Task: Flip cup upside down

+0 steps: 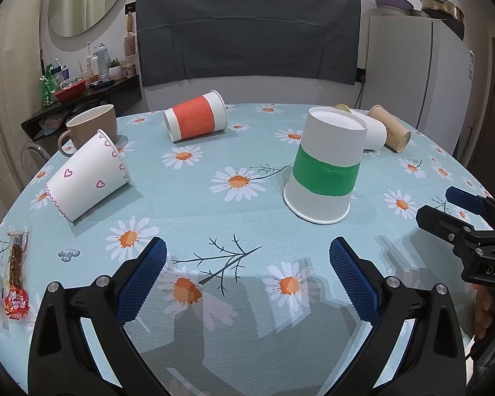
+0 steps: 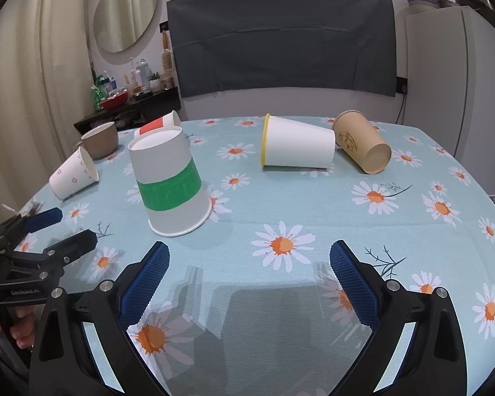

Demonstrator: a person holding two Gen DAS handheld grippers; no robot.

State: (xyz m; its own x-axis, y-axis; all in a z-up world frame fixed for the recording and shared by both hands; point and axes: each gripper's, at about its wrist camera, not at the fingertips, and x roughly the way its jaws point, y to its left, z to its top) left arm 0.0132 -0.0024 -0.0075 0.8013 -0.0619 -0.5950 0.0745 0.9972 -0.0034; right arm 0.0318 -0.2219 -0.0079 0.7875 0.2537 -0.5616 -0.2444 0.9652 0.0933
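A white paper cup with a green band (image 1: 325,165) stands upside down on the flowered tablecloth (image 1: 194,211); it also shows in the right wrist view (image 2: 170,181). My left gripper (image 1: 247,257) is open and empty, near the table's front, with the green cup ahead to its right. My right gripper (image 2: 249,260) is open and empty, with the green cup ahead to its left. Each gripper shows in the other's view, my right gripper (image 1: 437,206) at the right edge and my left gripper (image 2: 71,226) at the left edge.
Several cups lie on their sides: a heart-patterned one (image 1: 87,178), an orange-banded one (image 1: 196,120), a yellow-rimmed white one (image 2: 297,145) and a brown one (image 2: 363,145). A beige mug (image 1: 92,127) stands upright at the far left. Snack packets (image 1: 15,280) lie at the left edge.
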